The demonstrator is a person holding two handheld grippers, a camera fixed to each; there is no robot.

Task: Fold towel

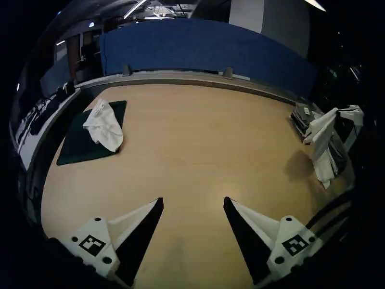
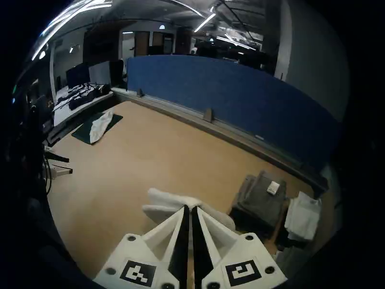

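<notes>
Setting: dim office; a long blue partition (image 1: pixel 202 48) runs along the far edge of a light wooden table (image 1: pixel 202 135).
Left gripper (image 1: pixel 193 198): fingers spread wide above bare tabletop, nothing between them.
Right gripper (image 2: pixel 190 208): fingers drawn together to a narrow slit, their tips pinching the white towel (image 2: pixel 166 204).
White towel, right gripper view: bunched in soft folds at and just beyond the fingertips, over the table's near right part.
White towel, left gripper view: hangs as a long drape (image 1: pixel 321 139) at the table's right end and casts a shadow on the wood beside it; whether its lower end touches the table cannot be told.
Grey stack (image 2: pixel 262 192): folded grey cloths lying flat on the table, just beside the held towel on its right.
Folded white cloth (image 2: pixel 303 216): next to the grey stack, nearer the table's edge.
Dark green mat (image 1: pixel 77 144): flat on the far left of the table, well apart from both grippers.
Crumpled white cloth (image 1: pixel 103 127): lies loosely heaped on the mat, overlapping its right edge.
Neighbouring desk: monitors and dark objects beyond the mat, too dim to identify.
</notes>
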